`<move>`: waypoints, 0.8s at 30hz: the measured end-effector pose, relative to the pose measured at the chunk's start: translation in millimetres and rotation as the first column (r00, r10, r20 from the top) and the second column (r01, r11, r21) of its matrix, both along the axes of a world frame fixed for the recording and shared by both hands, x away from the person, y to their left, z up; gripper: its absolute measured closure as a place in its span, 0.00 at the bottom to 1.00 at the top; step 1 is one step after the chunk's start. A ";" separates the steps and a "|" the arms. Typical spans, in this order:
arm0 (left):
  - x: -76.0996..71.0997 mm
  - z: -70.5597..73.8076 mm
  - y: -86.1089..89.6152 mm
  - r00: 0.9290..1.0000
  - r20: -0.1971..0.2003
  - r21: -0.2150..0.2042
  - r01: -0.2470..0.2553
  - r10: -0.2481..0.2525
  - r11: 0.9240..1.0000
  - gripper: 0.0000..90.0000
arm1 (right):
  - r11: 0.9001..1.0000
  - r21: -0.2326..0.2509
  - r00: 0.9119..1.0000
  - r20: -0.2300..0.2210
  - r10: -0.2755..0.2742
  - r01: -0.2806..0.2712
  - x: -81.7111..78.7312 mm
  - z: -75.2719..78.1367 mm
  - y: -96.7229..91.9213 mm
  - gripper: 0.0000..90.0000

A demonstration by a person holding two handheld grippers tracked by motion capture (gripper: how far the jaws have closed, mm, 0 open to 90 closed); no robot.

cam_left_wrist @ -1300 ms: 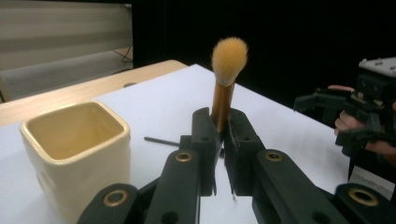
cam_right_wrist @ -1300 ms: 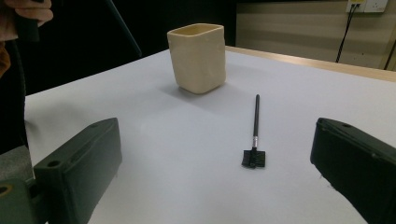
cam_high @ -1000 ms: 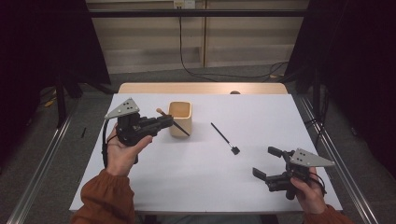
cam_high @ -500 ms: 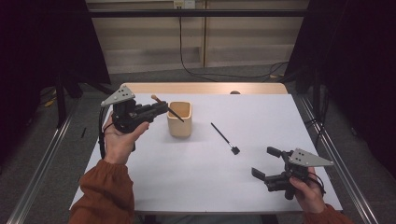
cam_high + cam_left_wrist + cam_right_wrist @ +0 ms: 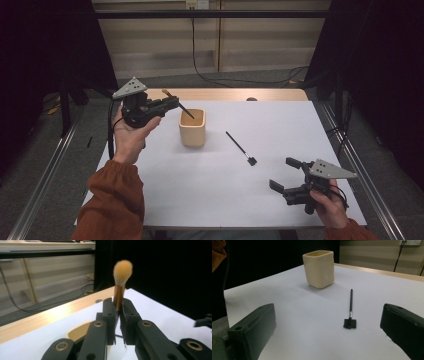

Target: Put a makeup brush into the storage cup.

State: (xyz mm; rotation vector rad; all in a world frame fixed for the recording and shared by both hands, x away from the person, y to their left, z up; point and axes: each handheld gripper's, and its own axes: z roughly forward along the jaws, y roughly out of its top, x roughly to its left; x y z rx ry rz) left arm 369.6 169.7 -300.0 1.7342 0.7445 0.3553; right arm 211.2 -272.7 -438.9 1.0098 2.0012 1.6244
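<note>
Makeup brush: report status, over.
Left claw shut on makeup brush, held above the cup. Right claw open, empty. Small black brush lies on table, clear of path.

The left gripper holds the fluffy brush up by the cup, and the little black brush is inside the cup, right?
Not quite. The little black brush lies flat on the table, right of the cup, as the high view shows. The left gripper does hold the fluffy brush.

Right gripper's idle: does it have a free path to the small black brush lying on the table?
Probably yes: the right gripper is open, and only bare table lies between it and the black brush.
</note>
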 end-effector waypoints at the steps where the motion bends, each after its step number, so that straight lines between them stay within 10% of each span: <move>1: 1.9 -0.3 -0.2 1.000 -0.001 0.002 -0.008 0.008 1.000 0.93 | 1.000 0.001 1.000 -0.001 0.000 0.000 0.1 0.0 -0.1 0.00; 24: 27.3 -29.8 -11.5 0.998 -0.054 0.089 -0.037 0.042 0.995 0.93 | 1.000 0.000 1.000 0.001 -0.002 0.002 -0.6 -0.4 -0.9 0.00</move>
